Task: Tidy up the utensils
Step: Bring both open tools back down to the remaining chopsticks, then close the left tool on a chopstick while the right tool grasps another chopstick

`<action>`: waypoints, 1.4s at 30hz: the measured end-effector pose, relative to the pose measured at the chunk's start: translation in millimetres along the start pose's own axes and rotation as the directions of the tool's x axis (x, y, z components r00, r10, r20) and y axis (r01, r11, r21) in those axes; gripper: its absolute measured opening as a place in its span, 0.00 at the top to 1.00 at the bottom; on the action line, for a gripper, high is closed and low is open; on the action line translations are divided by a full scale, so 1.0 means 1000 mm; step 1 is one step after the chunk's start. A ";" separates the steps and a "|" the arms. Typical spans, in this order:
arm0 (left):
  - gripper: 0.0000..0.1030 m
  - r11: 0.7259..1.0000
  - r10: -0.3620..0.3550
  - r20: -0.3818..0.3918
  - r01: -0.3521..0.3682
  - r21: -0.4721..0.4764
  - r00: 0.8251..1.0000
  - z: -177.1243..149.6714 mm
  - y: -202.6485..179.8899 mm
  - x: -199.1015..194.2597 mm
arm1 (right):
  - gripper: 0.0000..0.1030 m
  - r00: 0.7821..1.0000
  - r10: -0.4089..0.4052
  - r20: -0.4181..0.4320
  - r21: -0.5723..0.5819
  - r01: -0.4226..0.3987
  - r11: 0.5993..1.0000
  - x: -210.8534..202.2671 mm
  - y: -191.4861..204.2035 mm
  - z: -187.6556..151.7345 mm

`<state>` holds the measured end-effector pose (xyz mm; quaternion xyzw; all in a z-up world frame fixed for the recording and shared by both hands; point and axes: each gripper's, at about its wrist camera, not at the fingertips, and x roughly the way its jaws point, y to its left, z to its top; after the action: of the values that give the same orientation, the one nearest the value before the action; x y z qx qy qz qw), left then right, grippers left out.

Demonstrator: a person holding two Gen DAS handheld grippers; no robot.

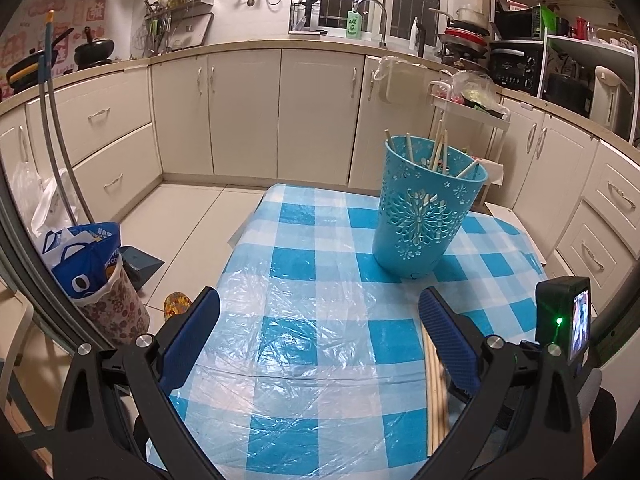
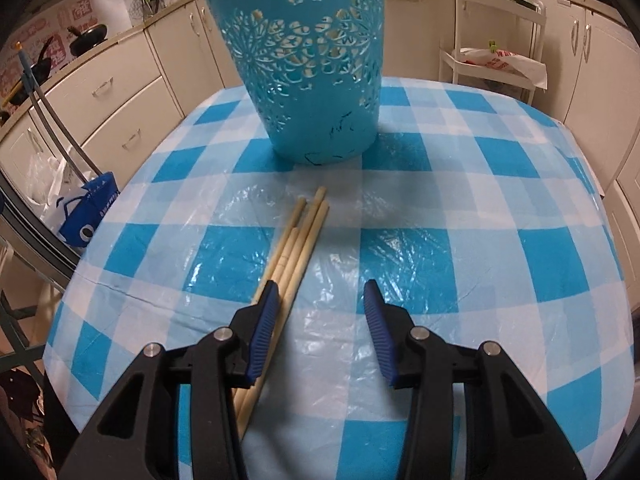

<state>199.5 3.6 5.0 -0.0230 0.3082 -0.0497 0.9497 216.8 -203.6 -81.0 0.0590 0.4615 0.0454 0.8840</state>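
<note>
Chopsticks (image 2: 298, 240): several already in teal holder (image 1: 424, 216), a bundle left on table (four-ish). My right tongs (image 2: 320, 312) and left tongs (image 1: 320, 344) both spread, empty.

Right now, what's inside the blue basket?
Several wooden chopsticks stand inside the blue basket, tips leaning above its rim. Their lower ends and the basket floor are hidden by the wall. More loose chopsticks lie on the tablecloth outside it.
</note>
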 end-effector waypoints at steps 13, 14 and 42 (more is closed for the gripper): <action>0.07 0.997 -0.042 -0.046 0.045 0.064 0.998 -0.007 -0.014 0.014 | 0.57 0.999 -0.042 -0.021 -0.137 0.039 0.990 -0.002 -0.010 -0.001; 0.07 0.995 -0.050 -0.061 0.055 0.086 0.997 -0.008 -0.018 0.019 | 0.58 0.999 -0.043 -0.022 -0.143 0.039 0.989 -0.003 -0.014 -0.001; 0.08 0.925 0.066 -0.334 0.068 0.374 0.940 -0.041 -0.094 0.136 | 0.64 0.986 0.164 0.006 -0.039 -0.164 0.986 -0.014 -0.061 -0.005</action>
<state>277.9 -105.4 -100.5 0.1702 0.4523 -0.1121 0.8683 206.6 -265.5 -81.7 0.0802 0.4503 0.1265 0.8802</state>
